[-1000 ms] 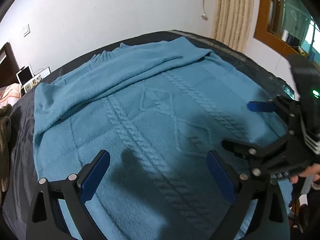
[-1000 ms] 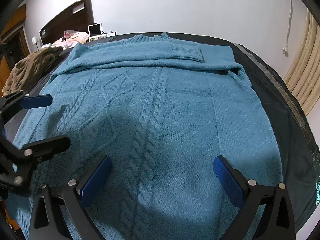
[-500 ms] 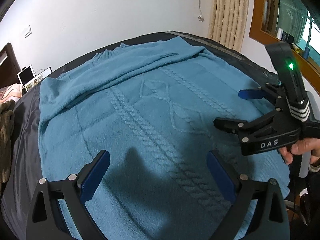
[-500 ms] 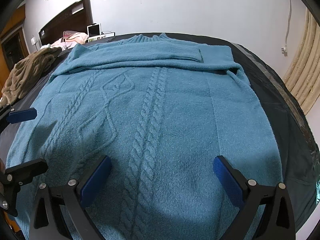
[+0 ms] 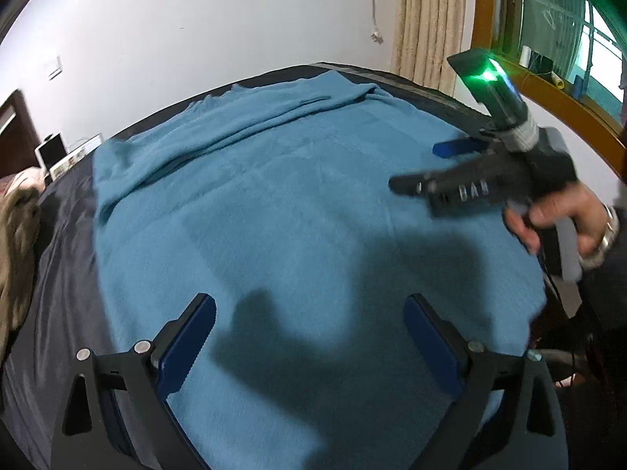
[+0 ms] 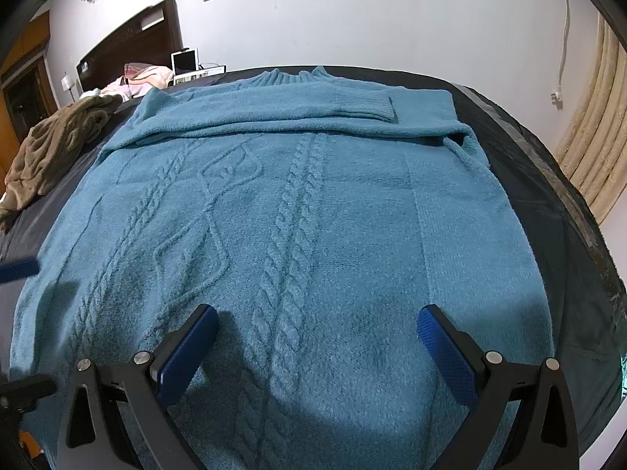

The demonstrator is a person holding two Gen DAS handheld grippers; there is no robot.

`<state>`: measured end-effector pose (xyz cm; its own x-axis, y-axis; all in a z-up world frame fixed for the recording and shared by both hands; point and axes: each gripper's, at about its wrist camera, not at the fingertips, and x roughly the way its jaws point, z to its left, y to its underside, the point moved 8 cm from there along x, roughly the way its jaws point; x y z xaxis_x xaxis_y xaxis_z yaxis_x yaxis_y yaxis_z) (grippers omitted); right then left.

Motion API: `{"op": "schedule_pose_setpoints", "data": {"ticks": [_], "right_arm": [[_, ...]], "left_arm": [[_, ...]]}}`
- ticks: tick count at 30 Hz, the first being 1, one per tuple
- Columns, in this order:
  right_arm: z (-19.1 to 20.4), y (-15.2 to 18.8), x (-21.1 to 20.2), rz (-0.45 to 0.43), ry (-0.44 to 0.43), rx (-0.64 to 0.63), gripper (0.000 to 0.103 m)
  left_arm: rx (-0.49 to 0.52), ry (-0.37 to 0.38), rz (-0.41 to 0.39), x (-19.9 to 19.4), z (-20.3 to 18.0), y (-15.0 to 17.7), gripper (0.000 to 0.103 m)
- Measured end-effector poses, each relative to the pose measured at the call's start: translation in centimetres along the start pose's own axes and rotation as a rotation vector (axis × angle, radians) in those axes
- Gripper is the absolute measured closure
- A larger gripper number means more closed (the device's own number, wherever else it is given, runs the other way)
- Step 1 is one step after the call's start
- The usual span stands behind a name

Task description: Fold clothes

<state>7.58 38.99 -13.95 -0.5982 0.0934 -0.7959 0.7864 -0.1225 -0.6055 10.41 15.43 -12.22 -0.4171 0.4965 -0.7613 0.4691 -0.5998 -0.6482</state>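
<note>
A teal cable-knit sweater [image 6: 305, 203] lies flat on the dark bed, collar at the far end, one sleeve [image 6: 313, 109] folded across the chest. It also fills the left wrist view [image 5: 298, 203]. My left gripper [image 5: 309, 337] is open and empty above the sweater's near left part. My right gripper [image 6: 317, 340] is open and empty above the hem. In the left wrist view the right gripper [image 5: 431, 168] hangs open over the sweater's right side, held by a hand. A blurred finger of the left gripper [image 6: 17, 270] shows at the left edge of the right wrist view.
A brown garment [image 6: 51, 149] lies crumpled on the bed's left side. A dark headboard [image 6: 129, 47], pink cloth [image 6: 141, 78] and a small white screen [image 6: 185, 60] stand at the far left. Curtains [image 6: 595, 149] hang on the right. A wood-framed window [image 5: 548, 39] is at right.
My left gripper has pulled back and swung left, so more of the bed's left side shows. The right gripper now sits higher and farther in its view. The right wrist view barely changed.
</note>
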Motion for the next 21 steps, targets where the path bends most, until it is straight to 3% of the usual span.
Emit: {"op": "schedule_pose_setpoints", "data": {"ticks": [9,14,21], "right_arm": [[-0.1,0.1,-0.1,-0.004,-0.003,0.006,0.000],[-0.2,0.2,-0.2,-0.003,0.004,0.004,0.000],[-1.0,0.2,-1.2,-0.054,-0.002,0.064,0.000]], "left_arm": [[-0.113,-0.068,0.082,-2.5,2.8,6.3,0.004],[-0.210,-0.101,0.088,-3.6,5.3,8.3,0.003],[-0.224,-0.117,0.094,-4.1,6.2,9.4,0.001]]}}
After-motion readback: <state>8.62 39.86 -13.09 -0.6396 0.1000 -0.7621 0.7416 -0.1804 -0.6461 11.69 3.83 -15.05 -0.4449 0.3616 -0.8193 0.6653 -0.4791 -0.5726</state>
